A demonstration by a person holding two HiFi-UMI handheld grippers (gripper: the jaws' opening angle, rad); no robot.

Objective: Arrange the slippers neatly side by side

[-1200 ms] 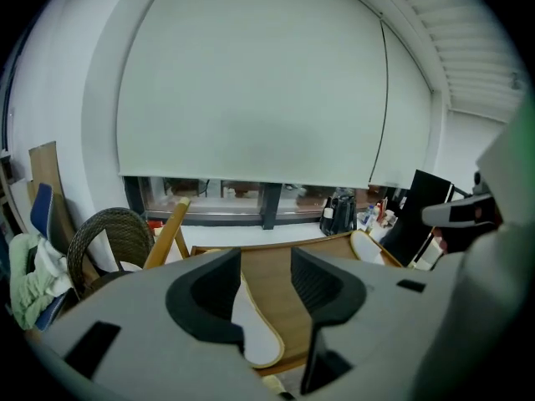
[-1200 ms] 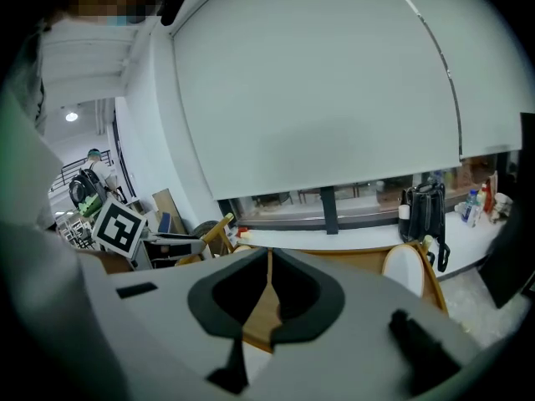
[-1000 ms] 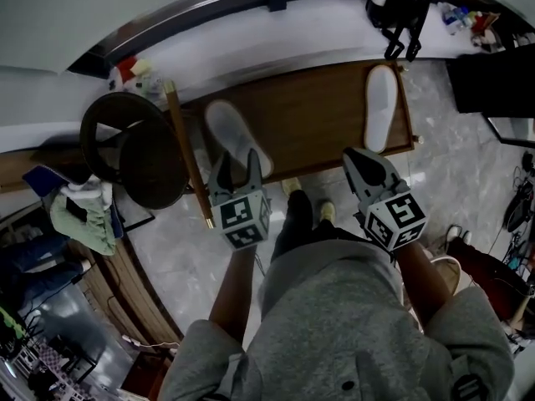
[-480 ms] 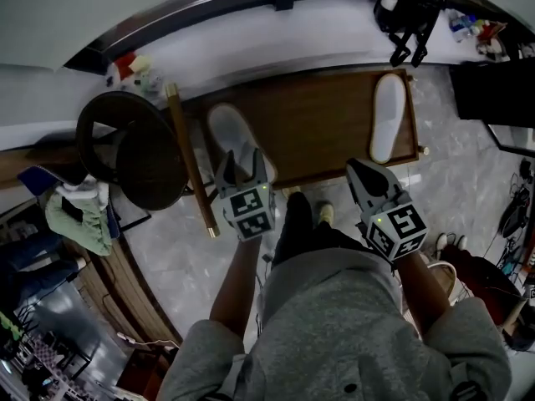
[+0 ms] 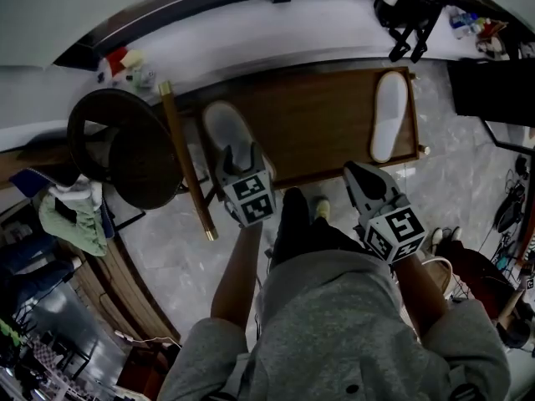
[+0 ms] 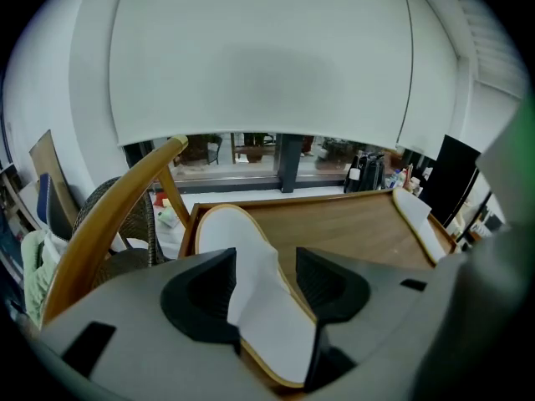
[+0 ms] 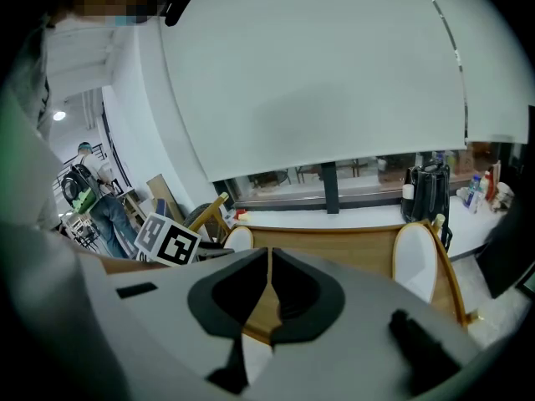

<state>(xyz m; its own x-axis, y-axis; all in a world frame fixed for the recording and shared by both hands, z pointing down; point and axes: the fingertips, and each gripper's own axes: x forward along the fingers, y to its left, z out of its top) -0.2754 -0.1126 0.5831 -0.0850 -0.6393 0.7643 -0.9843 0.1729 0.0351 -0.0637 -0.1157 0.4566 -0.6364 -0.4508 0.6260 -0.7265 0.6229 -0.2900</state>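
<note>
Two white slippers lie on a brown wooden table [image 5: 326, 124]. The left slipper [image 5: 224, 128] lies at an angle near the table's left end, also in the left gripper view [image 6: 219, 228]. The right slipper [image 5: 389, 114] lies straight along the right edge, apart from the other [image 6: 415, 215] [image 7: 415, 267]. My left gripper [image 5: 240, 154] reaches over the left slipper's near end. Its jaws stand wide, one on each side of that end [image 6: 266, 267], without squeezing it. My right gripper [image 5: 362, 174] hangs shut at the table's front edge [image 7: 269, 282], holding nothing.
A dark round wicker chair [image 5: 125, 149] stands left of the table, with a slanted wooden rail [image 5: 185, 170] beside the left slipper. A black bag [image 5: 410, 7] sits on the white sill behind. A black screen [image 5: 493, 90] is at the right. The person's legs [image 5: 297, 220] stand before the table.
My left gripper has moved forward over the left slipper's near end, so the slipper now lies between its jaws. The right gripper has hardly moved.
</note>
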